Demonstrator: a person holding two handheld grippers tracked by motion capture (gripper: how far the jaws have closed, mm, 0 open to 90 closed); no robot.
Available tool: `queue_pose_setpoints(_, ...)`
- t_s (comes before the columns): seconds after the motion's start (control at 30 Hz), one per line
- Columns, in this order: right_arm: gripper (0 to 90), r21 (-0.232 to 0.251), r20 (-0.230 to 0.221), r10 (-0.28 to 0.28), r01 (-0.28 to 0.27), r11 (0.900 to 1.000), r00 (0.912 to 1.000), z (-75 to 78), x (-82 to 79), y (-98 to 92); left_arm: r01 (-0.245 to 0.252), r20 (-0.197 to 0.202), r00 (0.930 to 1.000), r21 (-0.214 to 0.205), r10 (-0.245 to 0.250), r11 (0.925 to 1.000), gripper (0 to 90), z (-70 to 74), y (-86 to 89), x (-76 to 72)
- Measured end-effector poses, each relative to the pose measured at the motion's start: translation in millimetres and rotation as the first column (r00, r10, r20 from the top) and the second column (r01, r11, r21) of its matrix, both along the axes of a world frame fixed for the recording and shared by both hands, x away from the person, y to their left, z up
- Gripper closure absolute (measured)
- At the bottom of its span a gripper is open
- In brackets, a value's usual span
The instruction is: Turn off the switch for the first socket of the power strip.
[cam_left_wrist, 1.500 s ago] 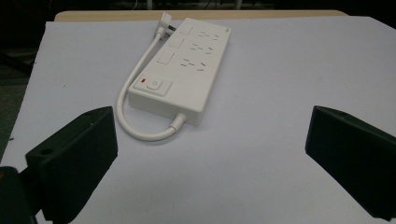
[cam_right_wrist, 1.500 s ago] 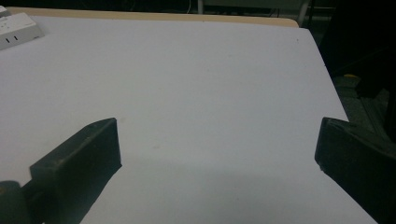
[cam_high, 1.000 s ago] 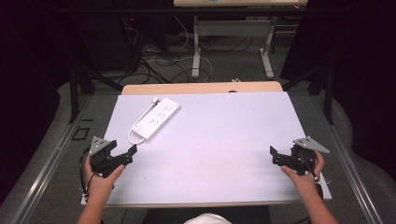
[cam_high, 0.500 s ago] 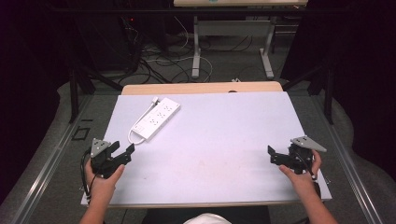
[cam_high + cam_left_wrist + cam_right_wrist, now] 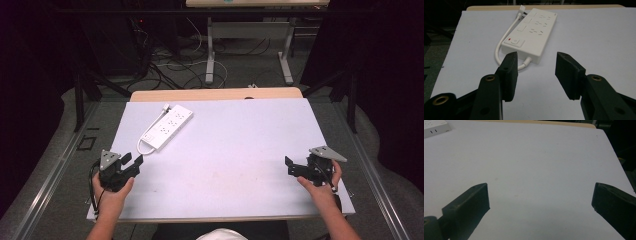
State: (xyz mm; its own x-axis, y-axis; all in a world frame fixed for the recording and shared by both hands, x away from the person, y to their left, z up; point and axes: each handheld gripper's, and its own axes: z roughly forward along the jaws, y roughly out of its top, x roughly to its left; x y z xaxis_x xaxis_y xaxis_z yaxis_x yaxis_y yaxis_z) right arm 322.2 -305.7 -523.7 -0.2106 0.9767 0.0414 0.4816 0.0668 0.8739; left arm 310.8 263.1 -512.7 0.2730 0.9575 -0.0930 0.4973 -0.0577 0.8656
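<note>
Sockets and red-marked switch top power strip point(image 5: 530, 32).

White power strip point(image 5: 167, 127) on table point(image 5: 240, 150)

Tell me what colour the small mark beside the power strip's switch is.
Red, on the white power strip; clearest in the left gripper view.

Light falls from above onto the white table top point(image 5: 230, 150), which reads bright with a faint violet cast, while the floor and the room around it sink into near black. In the high view the picture is soft and grainy, and shadows under the hands are short and faint. In the left gripper view the power strip point(image 5: 531, 32) is fairly sharp, the near black jaws blurred. The right gripper view is dimmer toward its bottom edge, with soft shadows beneath the jaws
</note>
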Motion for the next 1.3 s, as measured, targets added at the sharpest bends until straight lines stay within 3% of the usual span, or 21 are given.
queue_pose_setpoints(0.2, 1.0, 0.005, -0.001, 0.005, -0.005, 1.0000, 1.0000, -1.7, 1.7, 0.6, -0.003, -0.002, 1.0000, 0.003, 0.003, 1.0000, 53.2, -3.3, -2.7, 1.2)
queue_pose_setpoints(0.27, 1.1, 0.004, -0.001, 0.007, -0.007, 1.0000, 1.0000, -2.1, 2.0, 0.6, -0.002, -0.009, 1.0000, 0.025, 0.003, 0.9997, 54.6, -3.9, -4.1, 1.6)
queue_pose_setpoints(0.37, 1.4, -0.001, 0.004, 0.006, -0.006, 1.0000, 1.0000, -2.8, 2.5, 0.9, -0.010, -0.039, 0.9992, 0.033, 0.011, 0.9994, 58.7, -4.6, -6.4, 1.8)
queue_pose_setpoints(0.6, 1.6, 0.010, -0.013, 0.001, -0.001, 1.0000, 0.9999, -3.4, 2.9, 2.6, -0.019, -0.044, 0.9988, 0.005, 0.020, 0.9998, 71.3, -1.6, -9.8, 5.2)
queue_pose_setpoints(0.7, 1.8, 0.002, -0.011, 0.004, -0.004, 1.0000, 0.9999, -3.3, 2.9, 2.4, -0.006, -0.075, 0.9971, -0.002, 0.006, 1.0000, 77.1, -2.0, -11.5, 10.3)
queue_pose_setpoints(0.93, 1.8, 0.001, -0.009, -0.003, 0.003, 1.0000, 1.0000, -3.6, 3.2, 1.6, 0.003, -0.102, 0.9948, 0.019, -0.001, 0.9998, 86.3, -1.6, -17.1, 19.5)
queue_pose_setpoints(1.17, 1.9, 0.009, -0.006, -0.010, 0.010, 0.9999, 0.9999, -3.6, 3.0, 0.6, 0.022, -0.117, 0.9929, 0.029, -0.019, 0.9993, 90.0, 4.1, -22.4, 28.7)
queue_pose_setpoints(1.3, 2.0, 0.003, -0.004, -0.003, 0.003, 1.0000, 1.0000, -4.5, 3.6, 0.3, 0.022, -0.135, 0.9906, 0.010, -0.020, 0.9997, 90.0, 9.1, -24.7, 38.5)
